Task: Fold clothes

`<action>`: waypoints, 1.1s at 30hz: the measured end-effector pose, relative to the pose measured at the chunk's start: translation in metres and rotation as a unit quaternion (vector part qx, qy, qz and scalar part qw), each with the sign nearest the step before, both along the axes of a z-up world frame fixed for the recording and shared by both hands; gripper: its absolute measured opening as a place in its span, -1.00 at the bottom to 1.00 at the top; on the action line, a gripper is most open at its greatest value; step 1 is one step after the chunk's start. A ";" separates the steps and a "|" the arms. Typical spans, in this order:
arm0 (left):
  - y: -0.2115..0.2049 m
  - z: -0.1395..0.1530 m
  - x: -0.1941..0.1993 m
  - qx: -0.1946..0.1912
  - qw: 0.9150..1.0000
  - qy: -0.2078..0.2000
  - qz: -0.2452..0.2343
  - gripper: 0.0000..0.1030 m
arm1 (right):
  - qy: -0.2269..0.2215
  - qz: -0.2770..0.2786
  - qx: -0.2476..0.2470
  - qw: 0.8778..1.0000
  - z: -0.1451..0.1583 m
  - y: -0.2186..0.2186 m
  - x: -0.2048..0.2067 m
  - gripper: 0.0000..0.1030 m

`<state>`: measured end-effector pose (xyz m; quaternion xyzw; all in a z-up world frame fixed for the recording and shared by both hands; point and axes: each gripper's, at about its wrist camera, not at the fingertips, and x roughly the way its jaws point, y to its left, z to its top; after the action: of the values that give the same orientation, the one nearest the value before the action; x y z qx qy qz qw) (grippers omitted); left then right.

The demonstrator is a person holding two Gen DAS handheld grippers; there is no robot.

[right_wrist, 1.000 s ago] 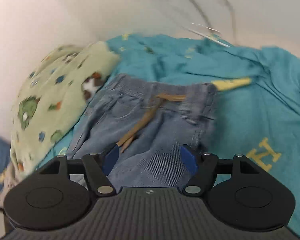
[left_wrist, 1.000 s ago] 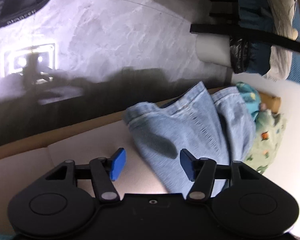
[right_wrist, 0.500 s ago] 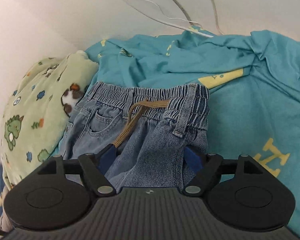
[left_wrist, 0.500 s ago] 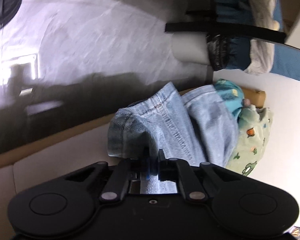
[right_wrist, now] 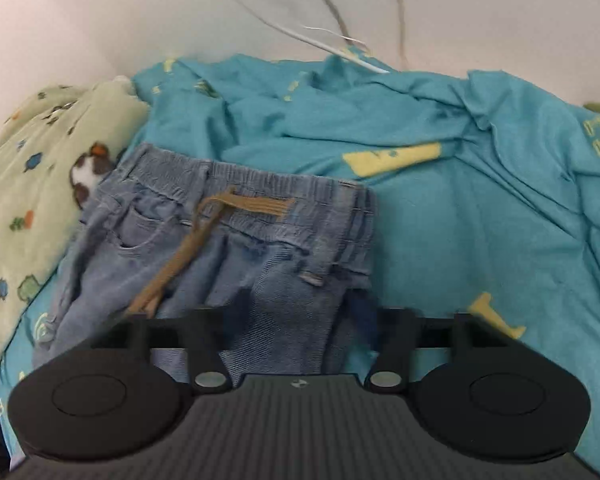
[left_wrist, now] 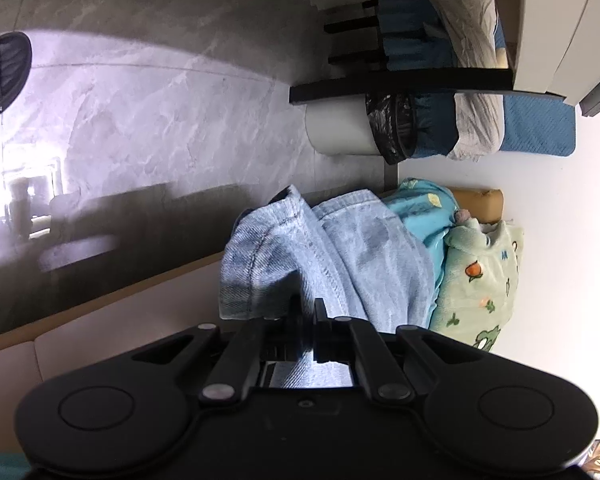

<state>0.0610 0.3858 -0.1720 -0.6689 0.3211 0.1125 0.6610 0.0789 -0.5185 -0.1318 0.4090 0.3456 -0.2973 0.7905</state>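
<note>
Light blue jeans [right_wrist: 240, 240] with a tan drawstring [right_wrist: 188, 256] lie on a teal shirt [right_wrist: 460, 220], waistband away from me. My right gripper [right_wrist: 296, 316] hovers just below the waistband. Its jaws are closing around a raised fold of denim, and its blurred fingers stand apart. In the left wrist view my left gripper [left_wrist: 308, 312] is shut on a leg end of the jeans [left_wrist: 340, 248], which it holds up off the beige surface [left_wrist: 120, 320].
A green printed fleece [right_wrist: 32, 184] lies beside the jeans. Thin cables [right_wrist: 340, 40] run across the white surface behind the shirt. Below the edge are grey marble floor [left_wrist: 160, 120], a black slipper [left_wrist: 0, 72], a white bin [left_wrist: 340, 128] and a black rack [left_wrist: 400, 80] of clothes.
My left gripper went from open to shut on the jeans' leg end and lifted it. My right gripper came down toward the waistband and its fingers have begun to close.
</note>
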 end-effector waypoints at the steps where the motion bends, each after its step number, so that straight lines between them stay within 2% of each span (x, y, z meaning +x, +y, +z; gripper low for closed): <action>1: 0.000 0.005 -0.001 0.006 1.000 0.005 0.003 -0.96 | -0.008 -0.002 0.007 1.000 0.000 0.000 -0.004 -0.67; 4: 0.001 0.023 -0.004 0.010 1.000 -0.003 0.009 -0.96 | -0.054 -0.007 0.017 0.998 0.016 0.002 -0.019 -0.87; 7: 0.001 0.049 0.007 0.046 0.999 -0.010 -0.006 -0.97 | -0.080 0.020 -0.001 0.997 0.044 0.006 -0.016 -0.88; 9: 0.002 0.066 0.020 0.062 0.998 -0.016 -0.012 -0.97 | -0.097 0.022 0.003 0.995 0.059 0.004 -0.007 -0.89; 13: 0.007 0.085 0.063 0.070 0.997 -0.014 -0.011 -0.97 | -0.116 0.030 0.003 0.993 0.087 0.000 0.035 -0.89; 19: -0.002 0.093 0.157 0.103 0.995 -0.007 -0.020 -0.97 | -0.102 0.055 -0.035 0.993 0.107 0.004 0.134 -0.89; 23: -0.012 0.082 0.226 0.121 0.992 -0.001 -0.029 -0.97 | -0.084 0.068 -0.062 0.992 0.095 0.005 0.201 -0.89; 27: -0.023 0.055 0.281 0.153 0.987 0.028 -0.042 -0.96 | -0.038 0.078 -0.090 0.992 0.064 0.008 0.263 -0.90; 31: -0.028 0.012 0.314 0.157 0.985 0.050 -0.054 -0.95 | 0.001 0.095 -0.120 0.988 0.024 0.015 0.303 -0.90; 33: -0.028 -0.002 0.321 0.157 0.984 0.045 -0.072 -0.93 | 0.010 0.103 -0.127 0.986 0.008 0.015 0.310 -0.90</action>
<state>0.3817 0.3583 -0.1739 -0.5263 0.3765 0.1439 0.7487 0.3887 -0.5032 -0.1241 0.2646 0.3529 -0.2597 0.8590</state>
